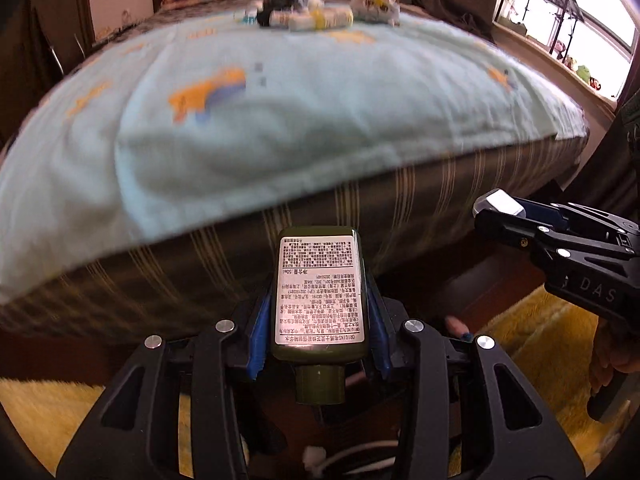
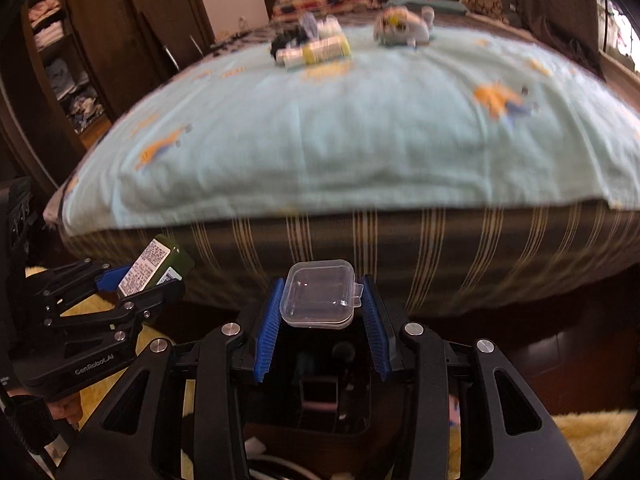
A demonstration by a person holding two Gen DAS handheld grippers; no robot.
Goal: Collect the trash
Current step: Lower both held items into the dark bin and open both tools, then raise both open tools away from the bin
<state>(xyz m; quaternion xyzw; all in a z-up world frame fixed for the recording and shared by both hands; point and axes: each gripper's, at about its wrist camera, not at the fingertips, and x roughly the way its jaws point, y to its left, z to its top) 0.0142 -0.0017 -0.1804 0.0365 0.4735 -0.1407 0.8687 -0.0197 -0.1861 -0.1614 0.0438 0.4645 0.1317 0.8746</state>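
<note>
My left gripper (image 1: pixel 318 320) is shut on a dark green tube (image 1: pixel 318 288) with a white printed label, cap toward the camera. The same tube (image 2: pixel 160 268) shows in the right wrist view at the left, clamped in the left gripper (image 2: pixel 150 280). My right gripper (image 2: pixel 320 312) is shut on a small clear plastic box (image 2: pixel 318 294). That box (image 1: pixel 500 202) also appears at the right of the left wrist view, in the right gripper (image 1: pixel 496 212). Both grippers hang in front of the bed's foot. More trash (image 2: pixel 312 46) lies far back on the bed.
A light blue blanket (image 1: pixel 280 120) covers the bed, above a striped bed skirt (image 2: pixel 440 248). A plush toy (image 2: pixel 404 26) sits near the pillows. A yellow shaggy rug (image 1: pixel 540 340) lies on the dark floor below. A dark bin opening (image 2: pixel 320 380) shows under the right gripper. A wardrobe (image 2: pixel 60 60) stands left.
</note>
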